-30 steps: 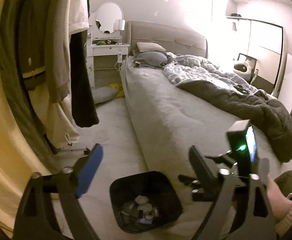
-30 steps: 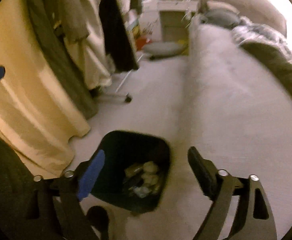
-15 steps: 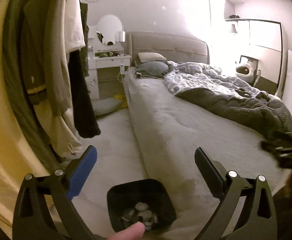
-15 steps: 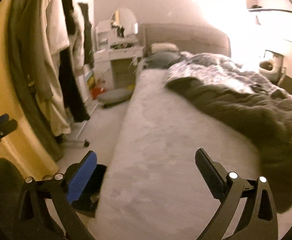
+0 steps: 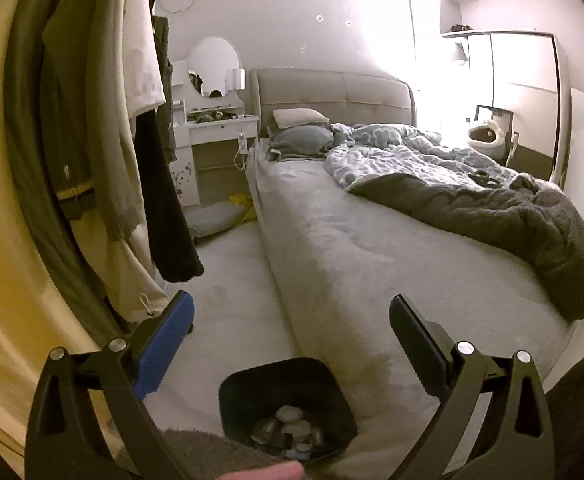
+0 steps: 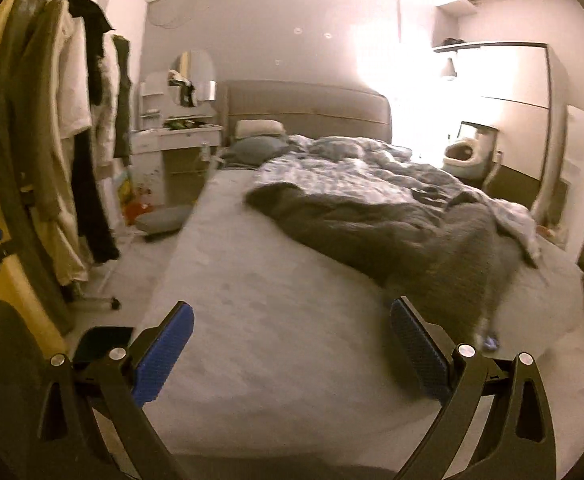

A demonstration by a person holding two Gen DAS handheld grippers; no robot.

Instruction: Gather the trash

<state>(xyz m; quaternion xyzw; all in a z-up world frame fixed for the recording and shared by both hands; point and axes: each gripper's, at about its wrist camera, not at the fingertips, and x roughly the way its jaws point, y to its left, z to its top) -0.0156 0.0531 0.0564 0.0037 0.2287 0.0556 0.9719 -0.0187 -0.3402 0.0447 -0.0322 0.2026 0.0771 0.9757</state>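
A: Where's the bin?
B: The black bin [image 5: 288, 408], crumpled trash [image 5: 290, 426] inside, sits on the floor against the bed [image 5: 351, 248], just below the left gripper [image 5: 292, 338]; its jaws gape empty.
A: The right gripper [image 6: 292, 338]?
B: Spread wide over the mattress, holding nothing; the bin's at its lower left.

Both wrist views face the headboard, sharing the bed [image 5: 331, 240]; right nearer.

No text, label, brand, number or sign can be read in either view. A small pale tag on the hanging green garment [image 5: 66, 171] is too small to make out, and the colourful items by the dresser [image 6: 126, 190] are too blurred to show lettering.
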